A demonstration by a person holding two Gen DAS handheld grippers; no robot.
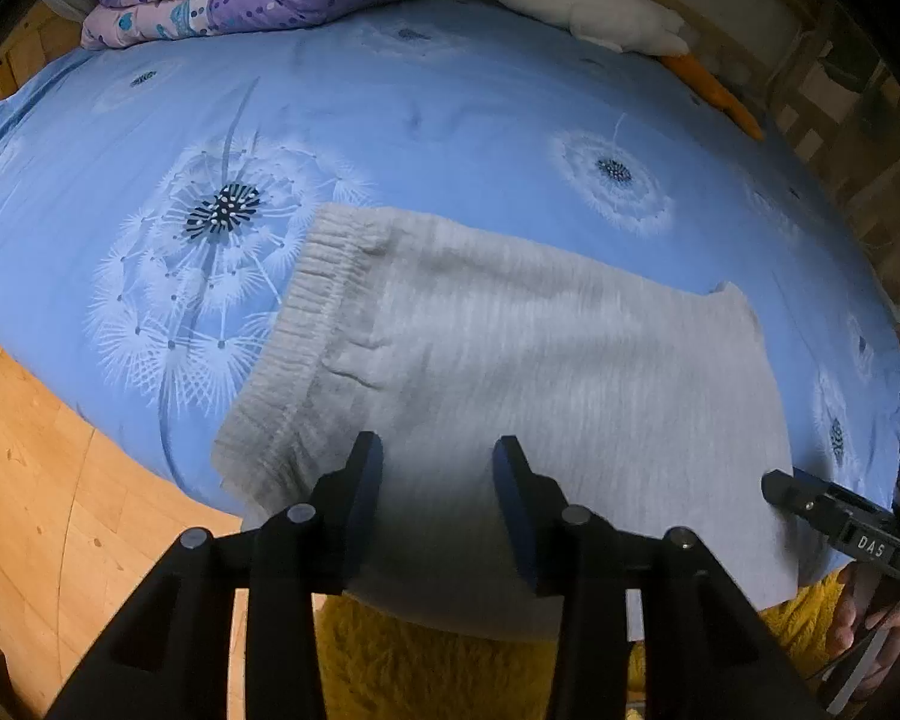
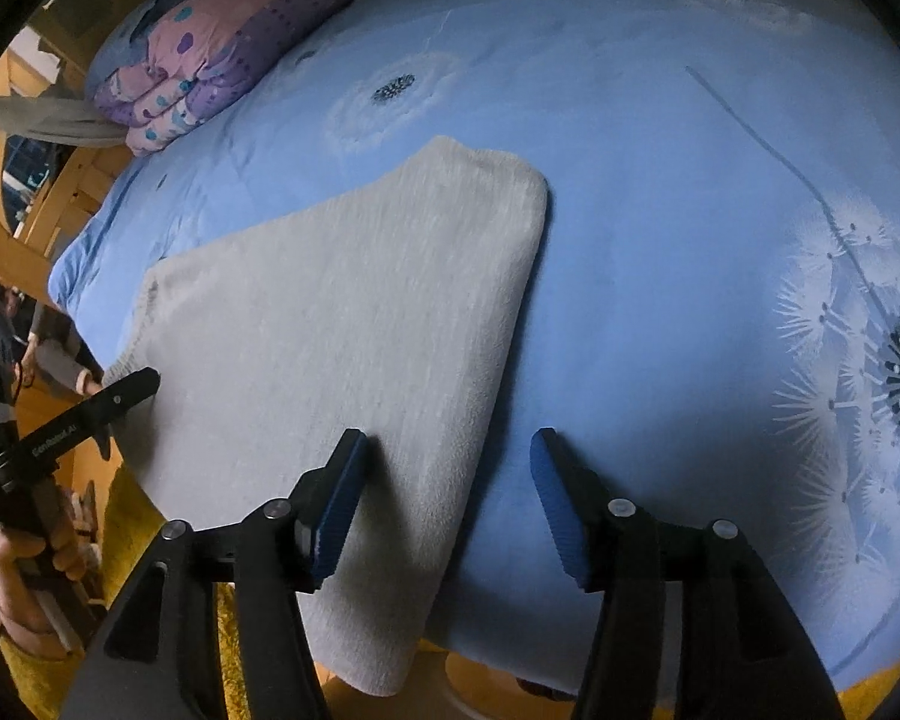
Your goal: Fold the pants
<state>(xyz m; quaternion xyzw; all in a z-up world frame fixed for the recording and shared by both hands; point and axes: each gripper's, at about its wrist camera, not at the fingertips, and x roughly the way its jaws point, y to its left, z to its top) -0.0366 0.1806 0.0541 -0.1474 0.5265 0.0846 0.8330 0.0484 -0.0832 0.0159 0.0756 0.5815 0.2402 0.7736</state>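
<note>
Both grippers hover, jaws parted, empty — left gripper (image 1: 438,456) above the near edge by the waistband, right gripper (image 2: 447,450) straddling the right fold of the grey pants (image 1: 510,360), folded lengthwise along the bed's (image 1: 450,120) near edge.

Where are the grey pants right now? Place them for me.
The grey pants lie folded on the blue dandelion sheet at the bed's near edge, below both grippers; in the left wrist view their waistband lies beside the big dandelion print.

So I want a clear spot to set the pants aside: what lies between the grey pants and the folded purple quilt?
Only bare blue dandelion-print bedsheet separates the grey pants from the purple quilt; the right wrist view shows it best.
</note>
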